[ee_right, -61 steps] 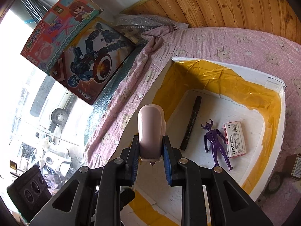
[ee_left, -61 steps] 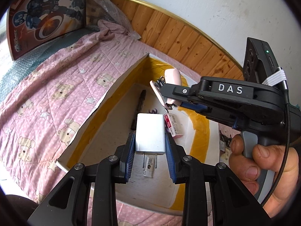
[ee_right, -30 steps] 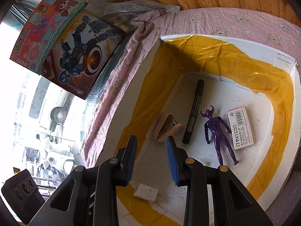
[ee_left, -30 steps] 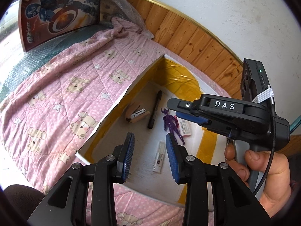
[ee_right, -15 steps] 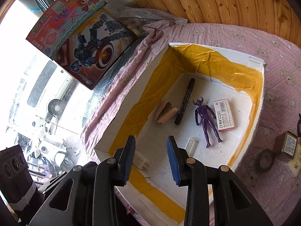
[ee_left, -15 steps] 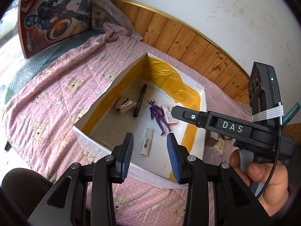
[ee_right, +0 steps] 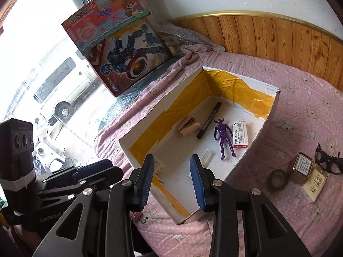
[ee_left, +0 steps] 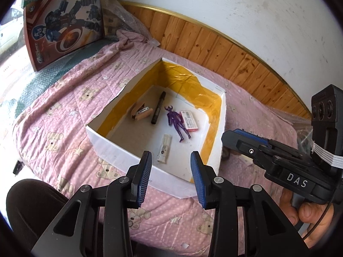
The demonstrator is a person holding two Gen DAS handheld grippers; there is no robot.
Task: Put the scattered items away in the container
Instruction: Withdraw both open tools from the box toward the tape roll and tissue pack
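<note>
Both your left gripper (ee_left: 171, 167) and right gripper (ee_right: 172, 170) hang spread and empty above the white box (ee_left: 111, 145). "DAS" reads on your right gripper; stapler (ee_left: 141, 112), marker (ee_left: 158, 110), purple figure (ee_left: 177, 123), staples packet (ee_left: 188, 123) and charger (ee_left: 164, 145) lie inside.

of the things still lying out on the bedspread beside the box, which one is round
The dark tape roll. It is a flat ring with a hole, while the tin and cream packet beside it are boxy, and the black glasses are a frame.

Bright daylight pours from the window (ee_right: 42, 81), blown out to white glare in the right wrist view. Yellow tape (ee_left: 193, 81) inside the box glints. Fisheye bending and dark vignettes ring both sharp frames.
</note>
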